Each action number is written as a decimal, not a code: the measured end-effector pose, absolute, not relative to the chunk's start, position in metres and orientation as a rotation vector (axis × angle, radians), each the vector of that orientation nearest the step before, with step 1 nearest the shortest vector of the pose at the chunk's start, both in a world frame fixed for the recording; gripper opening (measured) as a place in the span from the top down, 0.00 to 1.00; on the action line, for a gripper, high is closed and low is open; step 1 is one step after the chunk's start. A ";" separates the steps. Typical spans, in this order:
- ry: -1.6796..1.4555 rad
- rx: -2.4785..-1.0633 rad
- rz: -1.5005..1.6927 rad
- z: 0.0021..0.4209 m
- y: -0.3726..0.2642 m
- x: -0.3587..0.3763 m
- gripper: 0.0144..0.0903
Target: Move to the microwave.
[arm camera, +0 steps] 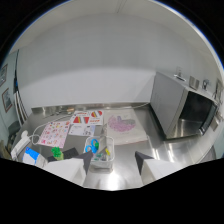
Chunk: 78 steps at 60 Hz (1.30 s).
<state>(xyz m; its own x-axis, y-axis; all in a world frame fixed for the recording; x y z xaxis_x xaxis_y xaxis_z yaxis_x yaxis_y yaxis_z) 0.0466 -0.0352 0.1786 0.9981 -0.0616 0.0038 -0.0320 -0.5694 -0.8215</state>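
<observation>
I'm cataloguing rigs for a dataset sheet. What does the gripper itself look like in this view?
The gripper has two fingers with dark, wedge-shaped tips on pale, whitish bodies, one either side of a gap. Below them its body is black. No cables, markings, hand or sleeve show.

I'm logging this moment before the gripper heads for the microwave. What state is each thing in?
gripper: open, nothing between its fingers
microwave: upright on the counter, beyond the fingers to one side; door state cannot be told
clear container: upright just ahead of the fingers, small items inside
printed sheets: lying flat on the counter
</observation>
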 end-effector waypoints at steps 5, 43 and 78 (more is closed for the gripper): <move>0.064 -2.176 -0.039 0.178 -0.034 0.047 0.09; 0.124 -2.200 -0.067 0.162 -0.062 0.119 0.09; 0.118 -2.134 -0.080 0.164 -0.024 0.324 0.08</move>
